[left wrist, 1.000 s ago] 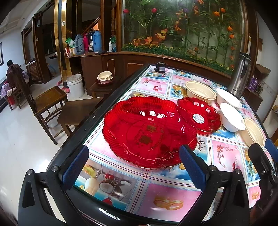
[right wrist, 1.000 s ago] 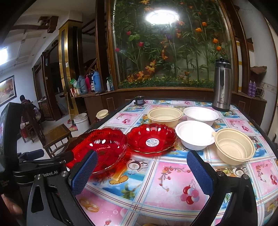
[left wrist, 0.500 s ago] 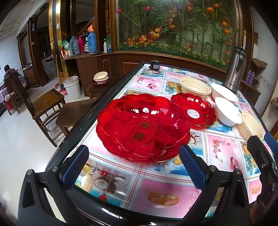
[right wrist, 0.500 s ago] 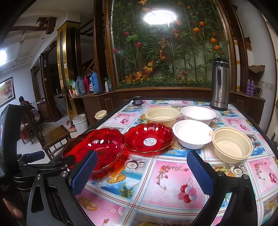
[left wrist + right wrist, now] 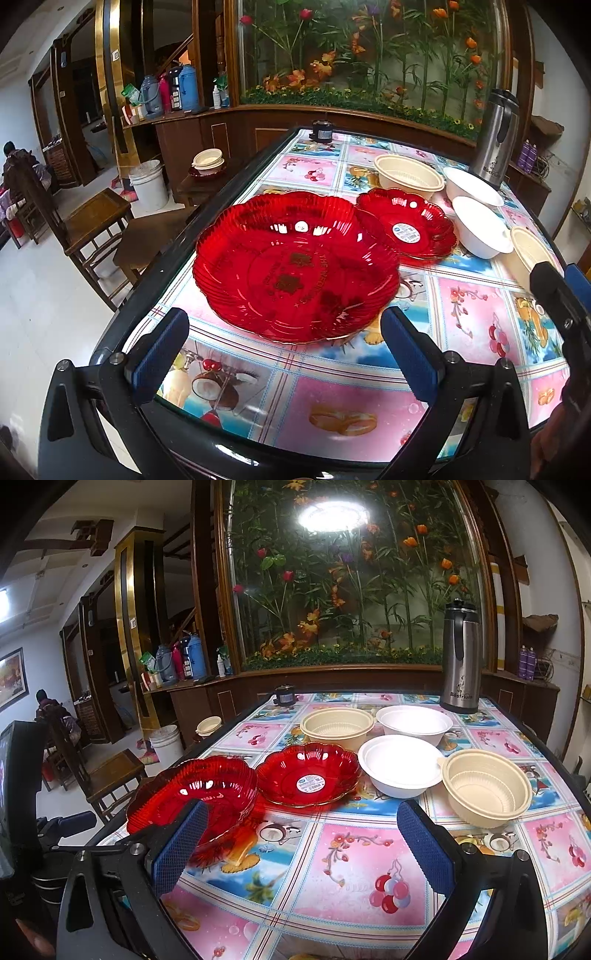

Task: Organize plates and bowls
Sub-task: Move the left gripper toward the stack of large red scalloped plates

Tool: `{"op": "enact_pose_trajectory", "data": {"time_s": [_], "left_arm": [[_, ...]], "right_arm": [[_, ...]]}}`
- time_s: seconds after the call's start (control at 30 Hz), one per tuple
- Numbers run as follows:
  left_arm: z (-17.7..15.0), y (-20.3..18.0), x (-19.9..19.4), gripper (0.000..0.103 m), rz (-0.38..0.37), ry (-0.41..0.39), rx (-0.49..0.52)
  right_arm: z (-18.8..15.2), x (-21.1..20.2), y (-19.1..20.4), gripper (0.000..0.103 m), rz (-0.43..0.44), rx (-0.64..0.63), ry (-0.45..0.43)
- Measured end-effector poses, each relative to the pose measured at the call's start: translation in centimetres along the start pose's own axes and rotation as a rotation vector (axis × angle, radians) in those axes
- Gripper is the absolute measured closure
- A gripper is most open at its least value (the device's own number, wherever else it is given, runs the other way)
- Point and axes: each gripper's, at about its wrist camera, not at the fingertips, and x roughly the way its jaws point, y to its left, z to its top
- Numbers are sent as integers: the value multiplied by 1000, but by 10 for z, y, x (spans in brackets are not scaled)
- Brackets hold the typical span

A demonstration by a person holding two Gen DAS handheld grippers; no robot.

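L gripper (image 5: 284, 358) is wide open, blue pads far apart, nothing between them, pointing fwd and a bit down. R gripper (image 5: 301, 845) is wide open too, nothing held, pointing fwd. The two sit side by side, L one on the left. A bit of a hand (image 5: 31, 939) shows at the bottom corner.

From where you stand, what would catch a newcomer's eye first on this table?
The large red plate glows at the near left edge of the picture-print table, its rim overlapping the smaller red plate behind it. To their right sit four bowls, two cream and two white. Behind everything stands a tall glass case of flowers, with a steel flask at the table's far right corner.
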Motion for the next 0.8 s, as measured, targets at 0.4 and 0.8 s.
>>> {"op": "enact_pose_trajectory", "data": {"time_s": [0.4,0.8], "left_arm": [[18,39,13,0,68,-11,-81],[22,36,21,0,87,12,-70]], "right_arm": [[32,23,10,0,0,-9,-38],[15,55,8,0,39,6,-43]]}}
